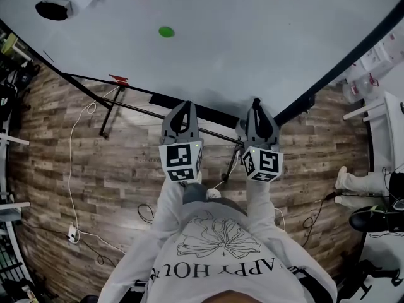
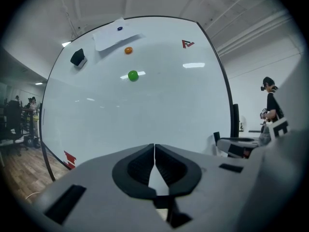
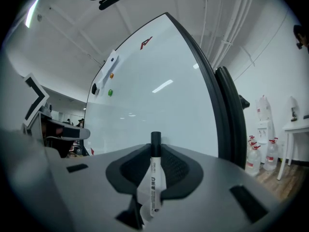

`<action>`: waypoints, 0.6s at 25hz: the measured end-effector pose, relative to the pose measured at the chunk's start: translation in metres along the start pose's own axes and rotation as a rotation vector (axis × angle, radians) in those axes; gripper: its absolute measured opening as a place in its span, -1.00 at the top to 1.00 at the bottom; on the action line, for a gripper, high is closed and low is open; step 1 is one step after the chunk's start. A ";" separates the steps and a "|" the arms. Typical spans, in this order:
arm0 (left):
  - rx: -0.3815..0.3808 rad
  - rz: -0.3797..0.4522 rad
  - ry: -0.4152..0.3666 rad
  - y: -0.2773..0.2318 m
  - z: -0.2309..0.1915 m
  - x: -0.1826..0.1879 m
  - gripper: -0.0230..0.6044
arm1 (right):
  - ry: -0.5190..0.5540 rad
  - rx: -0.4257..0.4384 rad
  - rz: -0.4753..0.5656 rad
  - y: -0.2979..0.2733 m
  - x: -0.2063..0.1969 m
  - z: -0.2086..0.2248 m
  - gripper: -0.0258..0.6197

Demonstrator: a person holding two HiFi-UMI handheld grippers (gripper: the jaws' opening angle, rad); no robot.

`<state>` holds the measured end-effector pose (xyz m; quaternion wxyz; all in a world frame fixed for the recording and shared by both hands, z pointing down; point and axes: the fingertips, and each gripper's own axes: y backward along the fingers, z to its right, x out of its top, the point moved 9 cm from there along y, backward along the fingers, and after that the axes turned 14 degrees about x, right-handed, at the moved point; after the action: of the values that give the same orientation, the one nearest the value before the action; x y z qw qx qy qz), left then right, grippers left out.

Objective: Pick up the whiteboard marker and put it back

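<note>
The person's two sleeves reach forward, each hand carrying one gripper, side by side above the wood floor [image 1: 95,169]. The left gripper [image 2: 154,153] has its jaws pressed together along their front, and nothing is between them. The right gripper [image 3: 155,151] is pinching the whiteboard marker [image 3: 153,178]. The marker lies along the jaws: its black cap sticks out just past the tips, and its white printed body runs back between the pads toward the camera.

Directly ahead of both grippers stands the whiteboard [image 2: 145,115], apart from the tips. Its lower dark frame is below the jaws, and a small red mark [image 2: 70,157] sits at the board's lower corner, to the left of the left gripper. Further up the board, ahead of the left gripper and a little to its left, is a green magnet [image 2: 133,75]. Beyond it is an orange magnet [image 2: 128,50], just under a sheet of paper [image 2: 113,38]. A black eraser [image 2: 77,57] sticks to the board further to the left. A red logo [image 2: 188,44] is near the top edge, above and to the right of the left gripper.

To the right of the right gripper, past the board's dark edge, some water bottles [image 3: 263,153] stand on the floor. Far to the right of the left gripper, another person [image 2: 270,105] stands in the room.
</note>
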<state>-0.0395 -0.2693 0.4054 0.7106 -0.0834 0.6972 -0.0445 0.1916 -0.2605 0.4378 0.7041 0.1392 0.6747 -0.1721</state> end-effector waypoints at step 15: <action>0.043 -0.041 0.019 0.013 -0.008 -0.016 0.90 | -0.019 -0.018 -0.146 0.003 -0.063 0.003 0.73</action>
<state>-0.0485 -0.2537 0.4184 0.7045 -0.0818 0.7010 -0.0747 0.1935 -0.2553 0.5004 0.6972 0.0816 0.6780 -0.2182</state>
